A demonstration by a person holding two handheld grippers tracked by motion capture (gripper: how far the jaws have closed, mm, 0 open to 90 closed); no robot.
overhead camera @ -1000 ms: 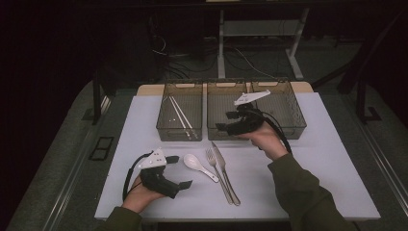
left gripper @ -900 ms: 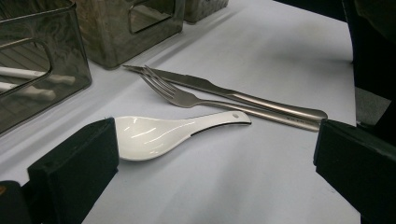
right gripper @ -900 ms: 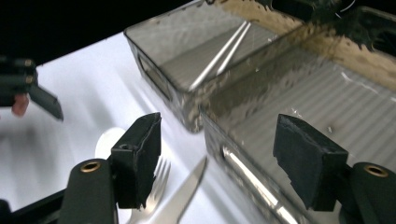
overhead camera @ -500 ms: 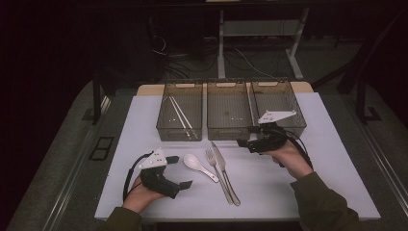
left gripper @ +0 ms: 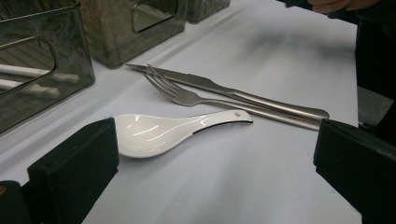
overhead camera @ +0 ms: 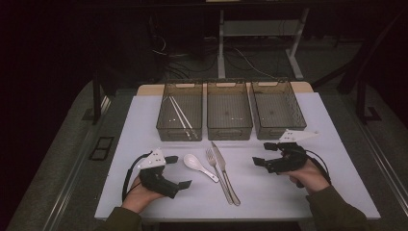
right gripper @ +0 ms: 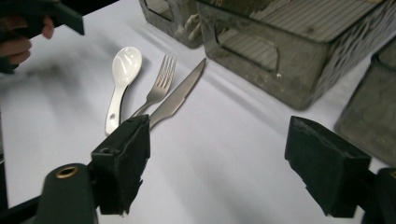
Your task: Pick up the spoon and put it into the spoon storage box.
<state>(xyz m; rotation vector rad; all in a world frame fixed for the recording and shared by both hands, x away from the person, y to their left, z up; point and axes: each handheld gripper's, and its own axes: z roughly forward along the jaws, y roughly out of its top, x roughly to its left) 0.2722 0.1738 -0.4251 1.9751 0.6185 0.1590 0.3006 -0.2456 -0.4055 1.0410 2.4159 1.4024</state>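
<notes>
A white ceramic spoon [overhead camera: 199,167], a steel fork [overhead camera: 219,174] and a steel knife [overhead camera: 226,172] lie side by side on the white table top [overhead camera: 269,202], just in front of three dark see-through bins. My left gripper [overhead camera: 179,171] rests left of the spoon, open and holding nothing; in the left gripper view the spoon [left gripper: 159,133] lies just beyond its jaws, with the fork [left gripper: 187,95] and knife [left gripper: 243,95] behind it. My right gripper [overhead camera: 262,154] is open and holding nothing, to the right of the knife. From there I see spoon [right gripper: 123,70], fork [right gripper: 159,86] and knife [right gripper: 180,95].
The left bin [overhead camera: 179,113] holds white chopsticks [overhead camera: 180,115]. The middle bin [overhead camera: 229,113] and right bin [overhead camera: 278,110] look bare inside. The table's front edge is near both hands. Dark floor, cables and desk legs lie beyond the table.
My right gripper has come back from above the bins, toward the person and down, to the table right of the knife. The left gripper has not moved.
</notes>
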